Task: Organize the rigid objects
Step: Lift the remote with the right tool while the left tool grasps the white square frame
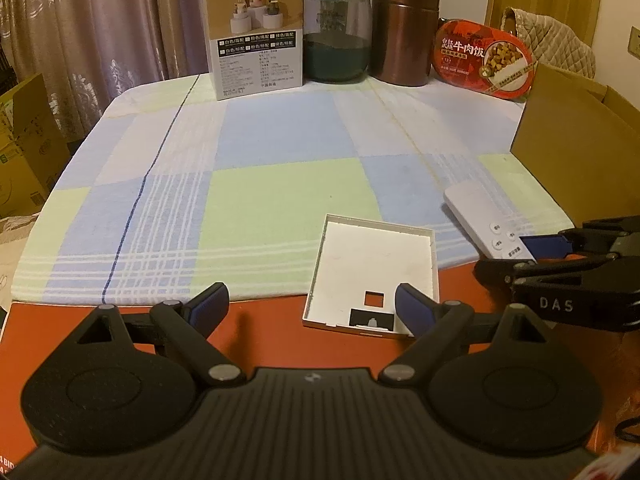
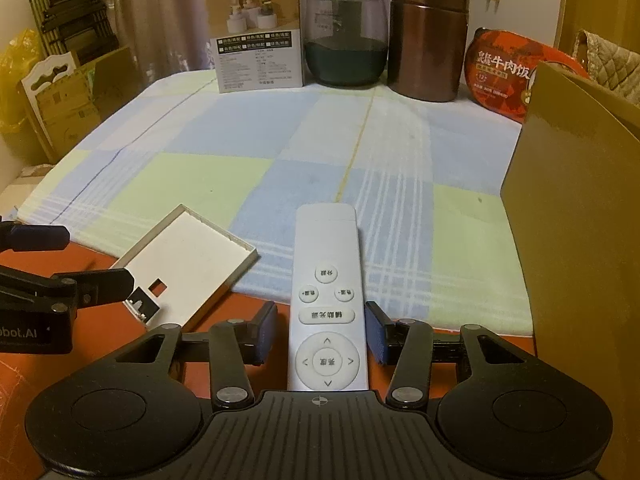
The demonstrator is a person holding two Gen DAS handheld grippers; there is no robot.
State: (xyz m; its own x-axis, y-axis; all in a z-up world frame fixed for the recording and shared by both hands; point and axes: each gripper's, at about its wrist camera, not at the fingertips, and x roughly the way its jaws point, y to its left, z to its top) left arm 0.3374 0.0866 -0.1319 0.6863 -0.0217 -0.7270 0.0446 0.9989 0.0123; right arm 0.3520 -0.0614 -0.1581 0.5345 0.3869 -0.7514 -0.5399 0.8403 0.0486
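A white remote [image 2: 326, 248] lies lengthwise, half on the checked cloth and half on the red surface, buttons up. My right gripper [image 2: 322, 336] straddles its near end with the jaws open; a thin gap shows beside the left pad [image 2: 266, 332]. From the left wrist view, the remote [image 1: 480, 216] and right gripper [image 1: 524, 258] sit at the right edge. A shallow white tray [image 1: 376, 256] with a square cutout lies empty across the cloth's front edge, also seen as the tray [image 2: 188, 252]. My left gripper [image 1: 312, 312] stands wide open, its right pad over the tray's near right corner.
Along the table's back stand a printed carton [image 1: 256, 40], a glass jar [image 1: 336, 40], a copper canister [image 1: 404, 28] and a red food pack [image 1: 484, 60]. A brown cardboard box [image 1: 580, 152] walls the right side. Cardboard boxes stand off the table at the left.
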